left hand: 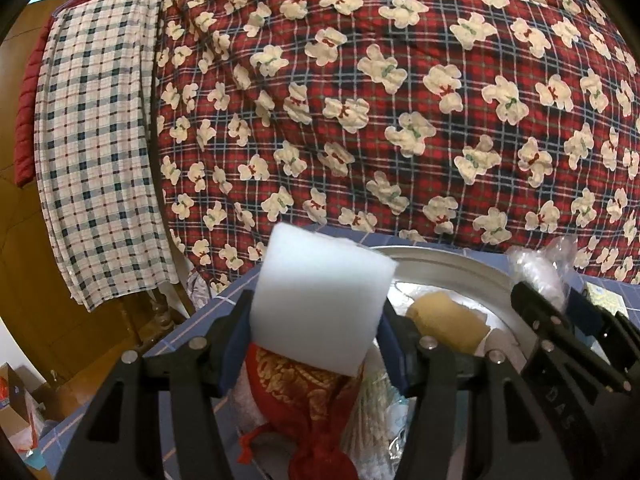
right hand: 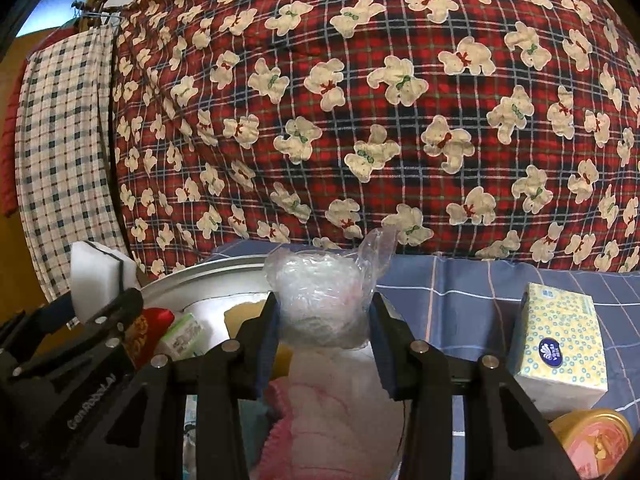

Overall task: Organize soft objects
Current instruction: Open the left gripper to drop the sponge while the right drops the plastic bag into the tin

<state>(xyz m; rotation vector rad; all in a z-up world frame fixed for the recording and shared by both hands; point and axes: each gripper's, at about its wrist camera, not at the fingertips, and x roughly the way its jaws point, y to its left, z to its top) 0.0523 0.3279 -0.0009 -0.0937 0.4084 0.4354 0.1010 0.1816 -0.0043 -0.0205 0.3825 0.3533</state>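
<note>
My left gripper [left hand: 314,326] is shut on a white foam sponge block [left hand: 320,300], held above a round metal basin [left hand: 452,258]. In the basin lie a red and gold drawstring pouch [left hand: 304,404] and a tan sponge [left hand: 448,320]. My right gripper [right hand: 324,320] is shut on a crumpled clear plastic bag [right hand: 324,300], over the basin's [right hand: 208,276] right side and a pink and white cloth [right hand: 340,408]. The right gripper [left hand: 560,304] with its bag [left hand: 536,272] shows at the right of the left wrist view. The left gripper [right hand: 92,308] with the sponge [right hand: 100,276] shows at the left of the right wrist view.
A big red plaid quilt with white bears [left hand: 400,100] rises right behind the basin. A checked cloth [left hand: 96,148] hangs at the left. On the blue checked sheet [right hand: 460,292] stand a yellow tissue pack [right hand: 560,344] and a yellow-rimmed container [right hand: 596,436].
</note>
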